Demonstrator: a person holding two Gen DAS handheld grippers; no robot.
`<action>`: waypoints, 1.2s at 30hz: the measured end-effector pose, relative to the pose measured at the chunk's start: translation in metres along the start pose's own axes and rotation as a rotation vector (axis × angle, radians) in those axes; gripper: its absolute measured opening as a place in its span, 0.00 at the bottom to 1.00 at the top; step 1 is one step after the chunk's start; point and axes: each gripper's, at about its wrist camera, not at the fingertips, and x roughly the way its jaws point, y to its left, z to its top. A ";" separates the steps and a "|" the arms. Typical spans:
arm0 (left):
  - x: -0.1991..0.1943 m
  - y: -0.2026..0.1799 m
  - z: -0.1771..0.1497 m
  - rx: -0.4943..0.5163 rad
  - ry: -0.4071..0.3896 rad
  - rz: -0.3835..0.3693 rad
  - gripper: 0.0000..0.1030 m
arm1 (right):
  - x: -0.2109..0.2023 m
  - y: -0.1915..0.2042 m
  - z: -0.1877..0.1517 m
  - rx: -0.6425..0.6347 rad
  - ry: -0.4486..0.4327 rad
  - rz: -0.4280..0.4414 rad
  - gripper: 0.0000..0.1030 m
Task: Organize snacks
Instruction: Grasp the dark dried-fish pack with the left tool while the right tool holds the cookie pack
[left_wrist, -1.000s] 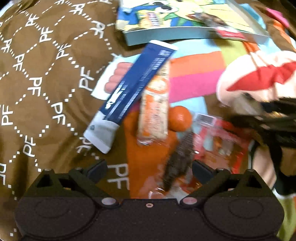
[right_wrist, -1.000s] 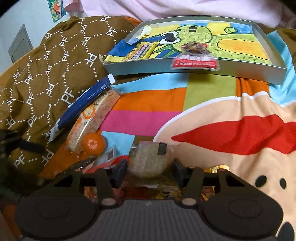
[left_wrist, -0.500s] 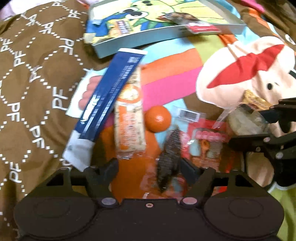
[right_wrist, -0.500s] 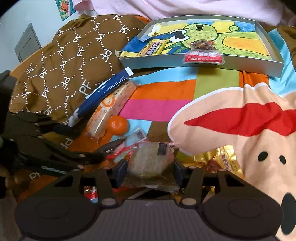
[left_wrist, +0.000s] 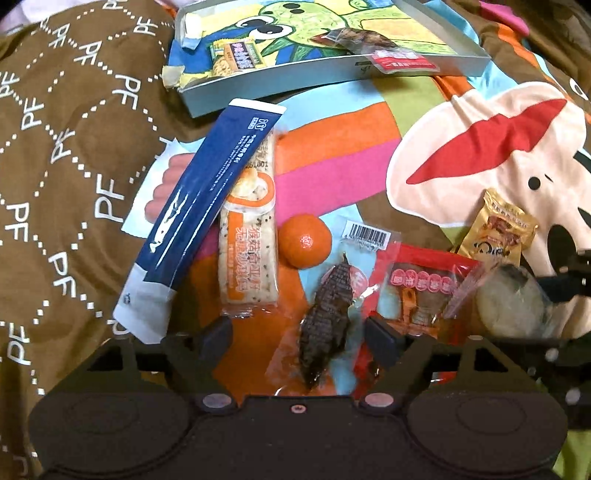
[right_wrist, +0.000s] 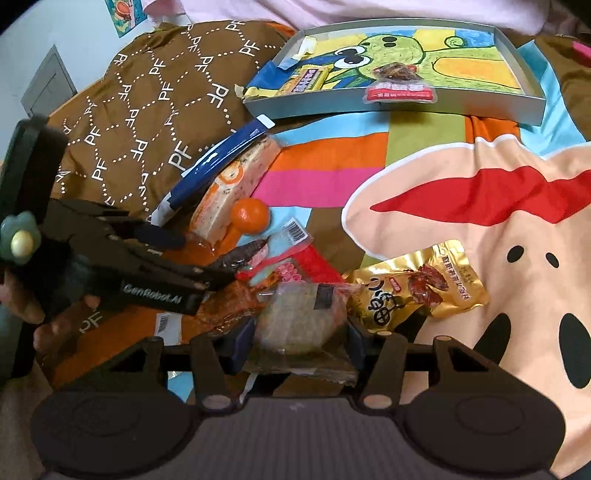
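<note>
Gripping round cake pack (right_wrist: 301, 317), right gripper (right_wrist: 301, 345); left gripper (left_wrist: 299, 338) open, just widened, over dried-fish pack (left_wrist: 327, 314).

The round wrapped cake (right_wrist: 301, 319) hides its own underside behind the right gripper (right_wrist: 295, 341); the tray (left_wrist: 476, 51) runs off the top edge — its print perhaps unreadable; blue packet (right_wrist: 221, 162) half-buried.

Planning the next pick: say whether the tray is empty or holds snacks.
Holds snacks: the tray has a yellow bar and a red-labelled packet inside.

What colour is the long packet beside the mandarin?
Dark blue with white ends, best in the left wrist view.
</note>
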 end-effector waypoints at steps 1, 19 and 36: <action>0.001 0.001 -0.001 -0.003 0.006 -0.003 0.79 | 0.000 0.001 0.000 -0.002 0.005 -0.006 0.56; -0.004 0.007 -0.011 -0.121 0.059 -0.027 0.77 | -0.005 0.000 -0.015 0.018 0.042 -0.073 0.56; -0.003 0.003 -0.011 -0.136 0.093 -0.073 0.47 | 0.007 0.007 -0.019 -0.044 0.048 -0.094 0.58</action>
